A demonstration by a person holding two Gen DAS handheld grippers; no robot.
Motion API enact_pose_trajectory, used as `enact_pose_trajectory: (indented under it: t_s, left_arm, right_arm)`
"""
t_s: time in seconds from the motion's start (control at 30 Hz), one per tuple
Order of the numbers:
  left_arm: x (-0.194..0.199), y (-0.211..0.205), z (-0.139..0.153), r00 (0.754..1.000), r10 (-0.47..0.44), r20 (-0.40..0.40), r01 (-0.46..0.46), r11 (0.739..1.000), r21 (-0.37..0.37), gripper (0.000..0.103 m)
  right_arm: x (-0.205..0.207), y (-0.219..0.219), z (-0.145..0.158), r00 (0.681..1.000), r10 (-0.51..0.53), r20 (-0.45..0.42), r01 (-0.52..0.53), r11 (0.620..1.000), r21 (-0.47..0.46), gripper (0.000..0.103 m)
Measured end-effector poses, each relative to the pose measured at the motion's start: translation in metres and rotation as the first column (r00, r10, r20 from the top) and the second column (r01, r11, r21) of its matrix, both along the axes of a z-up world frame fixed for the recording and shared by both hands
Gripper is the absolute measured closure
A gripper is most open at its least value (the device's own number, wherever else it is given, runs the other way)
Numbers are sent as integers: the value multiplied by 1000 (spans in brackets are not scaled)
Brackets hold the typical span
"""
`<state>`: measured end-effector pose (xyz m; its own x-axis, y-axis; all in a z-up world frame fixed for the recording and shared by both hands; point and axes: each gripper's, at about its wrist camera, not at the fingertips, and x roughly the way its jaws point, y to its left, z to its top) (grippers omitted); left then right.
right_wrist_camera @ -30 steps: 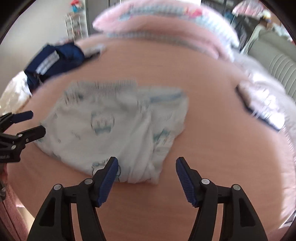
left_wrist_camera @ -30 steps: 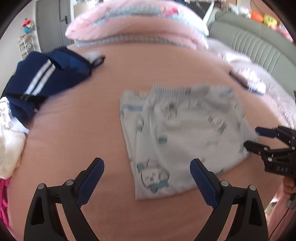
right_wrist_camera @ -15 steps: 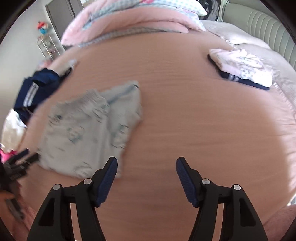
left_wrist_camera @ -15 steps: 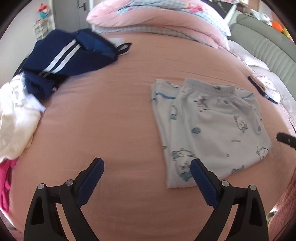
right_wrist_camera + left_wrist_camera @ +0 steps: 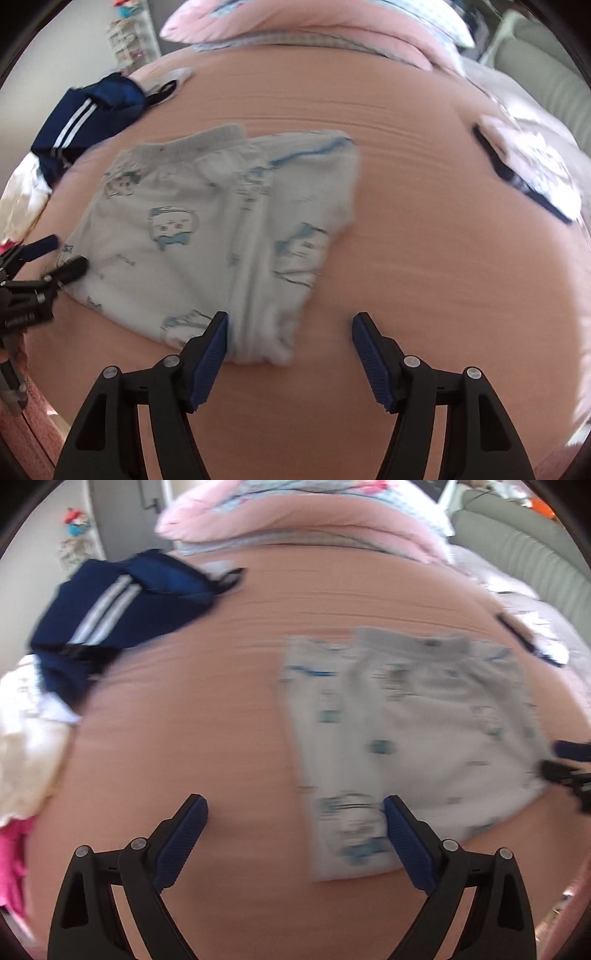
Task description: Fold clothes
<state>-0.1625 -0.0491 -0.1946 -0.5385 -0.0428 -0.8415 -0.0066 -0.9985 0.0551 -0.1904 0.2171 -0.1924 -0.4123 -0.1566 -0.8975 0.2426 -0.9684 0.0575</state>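
hovering gripper over folded shorts

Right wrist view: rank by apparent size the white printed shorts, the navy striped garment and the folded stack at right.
1. White printed shorts, clearly largest.
2. Navy striped garment.
3. Folded stack, similar to the navy; fisheye edges make that order unsure.

Looked like a bedroom in a home. Had a big bed with a soft pink sheet, fat pink pillows piled at the far end, a padded grey-green headboard, and loose dark blue clothes with white stripes.
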Motion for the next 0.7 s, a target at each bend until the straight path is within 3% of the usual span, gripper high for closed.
enact_pose_trajectory:
  t_s: [0.03, 0.17, 0.3, 0.43, 0.53, 0.6, 0.67, 0.7]
  left_arm:
    - [0, -9, 1, 1000, 30, 0, -30, 1000, -6, 7]
    - [2, -32, 9, 991, 132, -27, -132, 991, -9, 7]
    - [-22, -20, 20, 996, 59, -59, -51, 991, 125, 7]
    - [-61, 22, 17, 994, -102, -47, 103, 994, 32, 7]
    - [-80, 32, -1, 990, -138, 12, 138, 989, -53, 7]
    - [-82, 21, -6, 992, -127, 6, 127, 992, -4, 6]
    - [-80, 4, -4, 994, -109, -9, 110, 994, 14, 6]
    - [-79, -7, -2, 995, -101, -22, 102, 995, 17, 6]
  right_arm:
    - [0, 8, 2, 1000, -23, 1, 23, 1000, 0, 35]
    - [-4, 24, 7, 992, -120, -49, 126, 981, 144, 35]
    - [-21, 35, 20, 983, -177, -51, 174, 983, -53, 35]
    - [-47, -10, 27, 996, -32, -80, 30, 999, -19, 35]
    - [-64, -41, 11, 996, 74, -43, -71, 996, 59, 35]
    - [-75, -50, -8, 995, 101, -4, -100, 990, 98, 35]
    - [-77, -36, -6, 997, 71, -13, -71, 997, 29, 37]
    - [-78, -29, -3, 998, 56, -15, -56, 998, 3, 43]
